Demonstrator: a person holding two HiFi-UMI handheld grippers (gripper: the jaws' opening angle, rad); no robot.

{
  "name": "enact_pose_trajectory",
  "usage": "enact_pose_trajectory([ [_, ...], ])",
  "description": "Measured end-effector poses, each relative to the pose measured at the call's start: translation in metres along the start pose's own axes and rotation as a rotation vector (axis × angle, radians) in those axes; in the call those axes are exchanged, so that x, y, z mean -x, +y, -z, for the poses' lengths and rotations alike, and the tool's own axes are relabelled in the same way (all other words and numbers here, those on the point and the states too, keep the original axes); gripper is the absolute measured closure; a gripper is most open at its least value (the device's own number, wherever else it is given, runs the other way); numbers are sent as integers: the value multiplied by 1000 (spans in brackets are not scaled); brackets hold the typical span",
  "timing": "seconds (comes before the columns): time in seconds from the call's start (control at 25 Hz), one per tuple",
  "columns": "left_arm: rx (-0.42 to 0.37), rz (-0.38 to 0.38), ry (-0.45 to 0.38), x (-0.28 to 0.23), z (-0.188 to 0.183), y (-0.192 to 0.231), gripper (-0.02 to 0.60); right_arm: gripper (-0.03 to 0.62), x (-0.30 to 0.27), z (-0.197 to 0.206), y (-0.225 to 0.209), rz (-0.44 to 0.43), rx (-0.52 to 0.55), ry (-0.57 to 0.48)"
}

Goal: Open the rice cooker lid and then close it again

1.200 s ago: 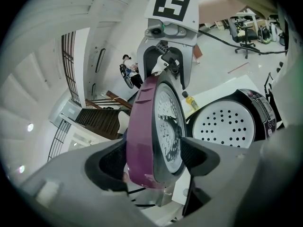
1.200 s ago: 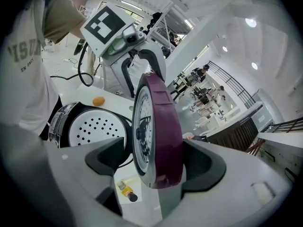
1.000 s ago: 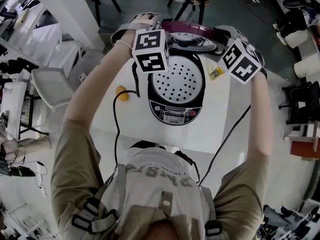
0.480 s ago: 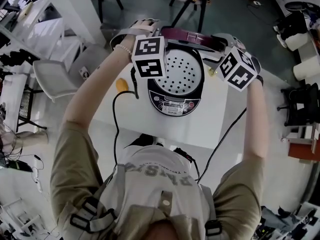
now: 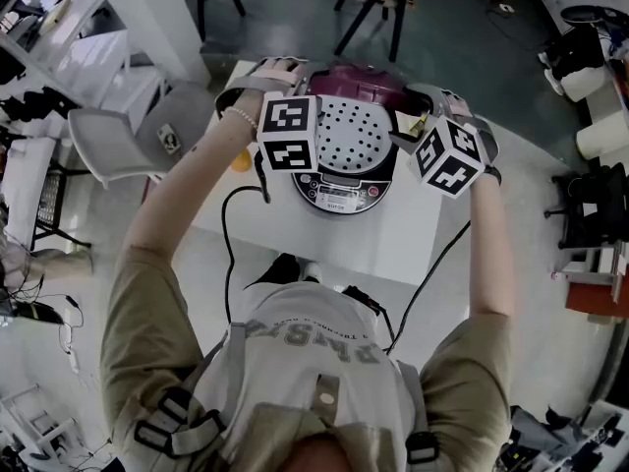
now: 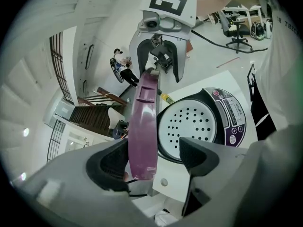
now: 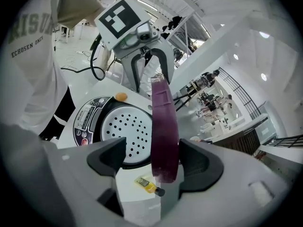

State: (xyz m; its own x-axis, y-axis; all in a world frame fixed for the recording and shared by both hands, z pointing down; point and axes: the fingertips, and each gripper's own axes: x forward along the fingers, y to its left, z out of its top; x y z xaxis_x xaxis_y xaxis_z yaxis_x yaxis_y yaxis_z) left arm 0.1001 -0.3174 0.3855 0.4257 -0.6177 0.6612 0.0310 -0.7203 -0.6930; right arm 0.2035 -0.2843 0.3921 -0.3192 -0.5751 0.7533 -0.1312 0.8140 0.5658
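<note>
The rice cooker point(image 5: 343, 193) stands on the white table point(image 5: 413, 239), a perforated white plate point(image 5: 354, 138) showing in its opening. Its purple lid point(image 5: 360, 86) is raised on the back hinge, tilted over the pot. My left gripper point(image 5: 311, 80) is at the lid's left edge and my right gripper point(image 5: 406, 103) at its right edge. In the left gripper view the lid point(image 6: 144, 122) passes between the open jaws of that gripper point(image 6: 154, 152), close to the left pad, apart from the right pad. In the right gripper view the lid point(image 7: 164, 126) lies against the right pad of the open gripper point(image 7: 152, 156).
A small yellow bottle point(image 7: 149, 186) lies on the table right of the cooker, and an orange ball point(image 5: 239, 160) left of it. The cooker's black cord point(image 5: 228, 234) runs off the table's front edge. Chairs and shelves stand around on the floor.
The lid has swung down from wide open towards the pot and hides more of the opening. Both grippers have come down and towards me with it.
</note>
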Motion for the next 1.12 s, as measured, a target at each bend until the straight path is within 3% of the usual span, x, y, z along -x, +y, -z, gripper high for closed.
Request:
enact_pose_trajectory([
  [0.52,-8,36,35,2,5,-61,230,244,-6,5,59,-21,-3,-30],
  [1.12,0,111,43,-3,9,-109,225,244,-15,14,108,-133,-2,-16],
])
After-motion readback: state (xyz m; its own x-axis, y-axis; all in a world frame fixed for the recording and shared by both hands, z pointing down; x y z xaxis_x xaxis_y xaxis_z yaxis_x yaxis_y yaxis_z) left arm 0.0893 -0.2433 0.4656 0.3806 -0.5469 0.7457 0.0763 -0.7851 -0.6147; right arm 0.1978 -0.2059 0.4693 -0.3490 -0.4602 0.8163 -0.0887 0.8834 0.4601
